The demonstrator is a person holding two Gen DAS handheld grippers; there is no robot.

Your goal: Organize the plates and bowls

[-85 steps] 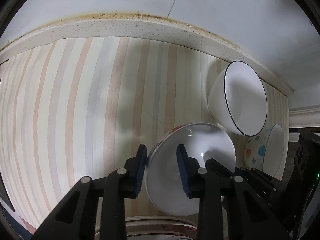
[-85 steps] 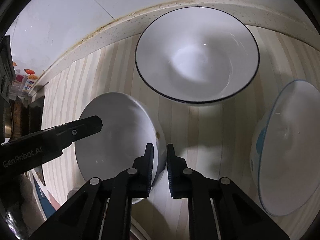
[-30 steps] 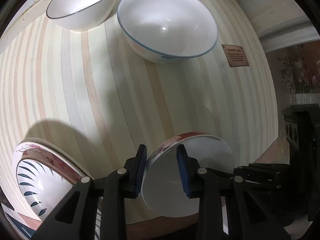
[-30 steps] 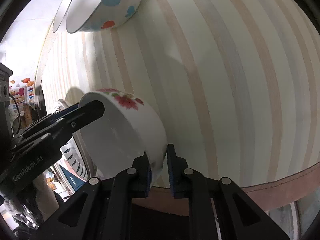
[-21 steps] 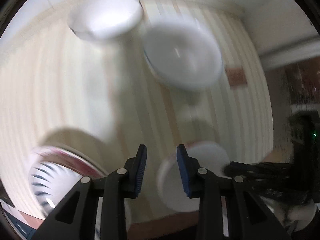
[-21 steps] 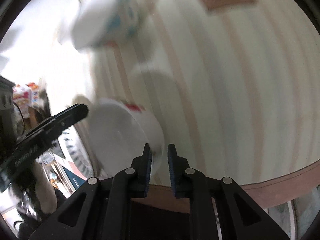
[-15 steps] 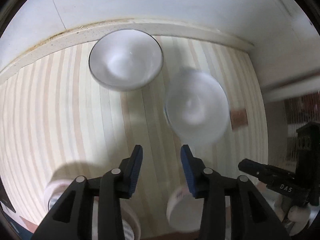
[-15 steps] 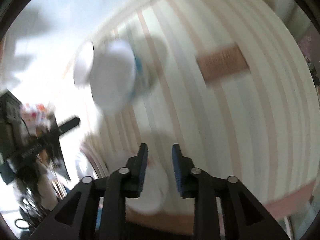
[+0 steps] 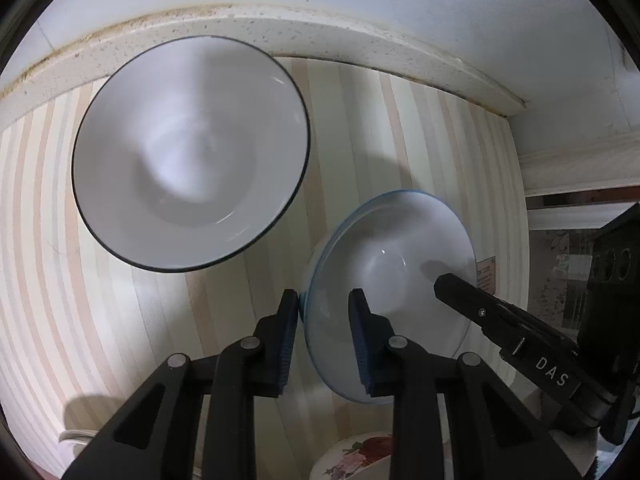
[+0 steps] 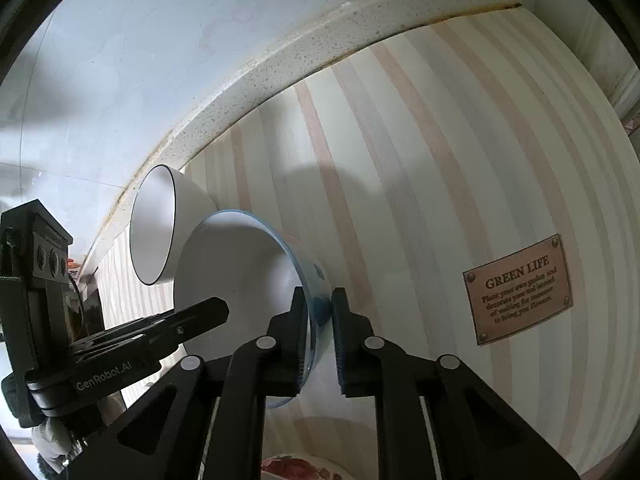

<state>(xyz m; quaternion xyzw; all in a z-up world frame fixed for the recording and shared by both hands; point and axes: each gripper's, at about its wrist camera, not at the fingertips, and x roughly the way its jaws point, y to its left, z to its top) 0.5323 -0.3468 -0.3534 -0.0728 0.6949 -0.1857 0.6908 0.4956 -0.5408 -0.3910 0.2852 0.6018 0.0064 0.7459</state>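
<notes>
Black-rimmed bowl (image 9: 191, 156) sits just beside the blue-rimmed bowl (image 9: 394, 258).

White bowl (image 9: 188, 156) black-rimmed, other bowl (image 9: 396, 280) blue-rimmed, cloth (image 9: 120, 320) pastel-striped.

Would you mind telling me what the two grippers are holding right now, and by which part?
Both grip the blue-rimmed bowl by its rim: the left gripper closing on the near-left edge, the right gripper shut on the opposite edge.
</notes>
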